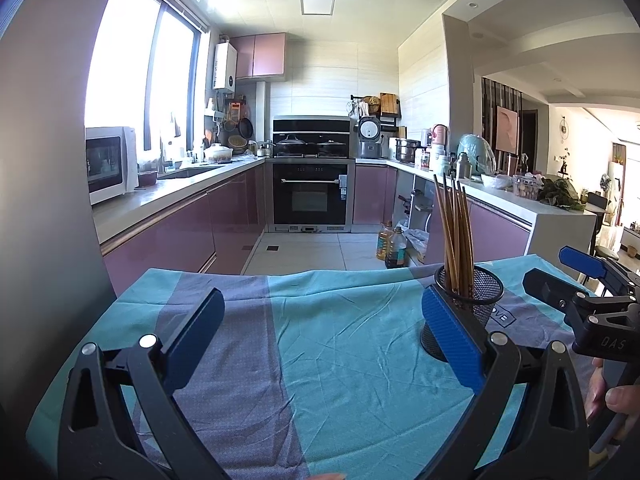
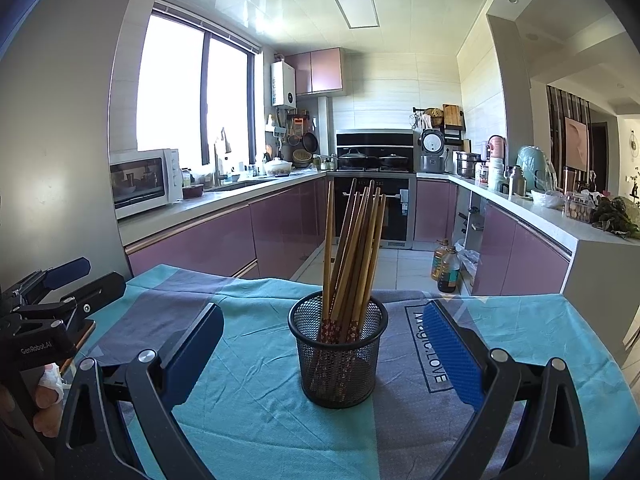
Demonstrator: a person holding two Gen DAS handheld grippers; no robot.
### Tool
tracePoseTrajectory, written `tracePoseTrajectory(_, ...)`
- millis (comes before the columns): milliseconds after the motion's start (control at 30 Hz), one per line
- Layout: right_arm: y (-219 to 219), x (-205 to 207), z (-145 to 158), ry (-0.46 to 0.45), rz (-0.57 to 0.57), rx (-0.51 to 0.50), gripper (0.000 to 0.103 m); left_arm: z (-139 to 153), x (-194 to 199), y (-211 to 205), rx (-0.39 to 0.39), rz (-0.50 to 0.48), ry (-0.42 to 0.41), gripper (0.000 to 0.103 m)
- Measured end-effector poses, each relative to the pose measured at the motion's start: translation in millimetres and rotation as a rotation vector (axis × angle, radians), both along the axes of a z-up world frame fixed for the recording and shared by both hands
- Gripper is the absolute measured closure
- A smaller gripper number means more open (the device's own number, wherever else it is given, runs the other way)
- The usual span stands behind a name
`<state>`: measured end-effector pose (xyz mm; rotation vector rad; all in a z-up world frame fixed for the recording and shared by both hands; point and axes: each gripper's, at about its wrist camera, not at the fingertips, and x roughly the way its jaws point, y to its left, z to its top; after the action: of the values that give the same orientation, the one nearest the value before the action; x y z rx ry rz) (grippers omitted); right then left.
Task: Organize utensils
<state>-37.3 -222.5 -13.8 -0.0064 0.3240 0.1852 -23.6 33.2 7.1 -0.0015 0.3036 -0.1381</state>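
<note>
A black mesh cup (image 2: 338, 354) stands upright on the cloth-covered table (image 2: 248, 412). Several brown chopsticks (image 2: 352, 248) lean inside it, tips up. My right gripper (image 2: 324, 344) is open, its blue fingers apart on either side of the cup and a little nearer than it, holding nothing. In the left wrist view the same cup (image 1: 480, 292) with chopsticks (image 1: 456, 236) sits behind my right blue finger. My left gripper (image 1: 320, 334) is open over bare cloth, empty. The right gripper (image 1: 560, 276) shows at the right edge of that view, and the left gripper (image 2: 76, 280) at the left edge of the right wrist view.
The table wears a teal and grey cloth (image 1: 340, 340) with printed letters. Beyond its far edge is the kitchen floor, with oil bottles (image 2: 444, 266) by the right counter. A microwave (image 2: 144, 180) sits on the left counter. A person's hand (image 1: 612, 396) holds the right gripper's handle.
</note>
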Motion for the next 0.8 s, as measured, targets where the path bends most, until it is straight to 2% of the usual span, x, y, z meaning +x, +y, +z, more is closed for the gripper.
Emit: tracePoseTrajectory(800, -0.1, 2.5, 0.5, 0.005, -0.007, 0.007, 0.006, 0.3, 0.7, -0.3, 0.002, 0.001, 0.000, 0.006)
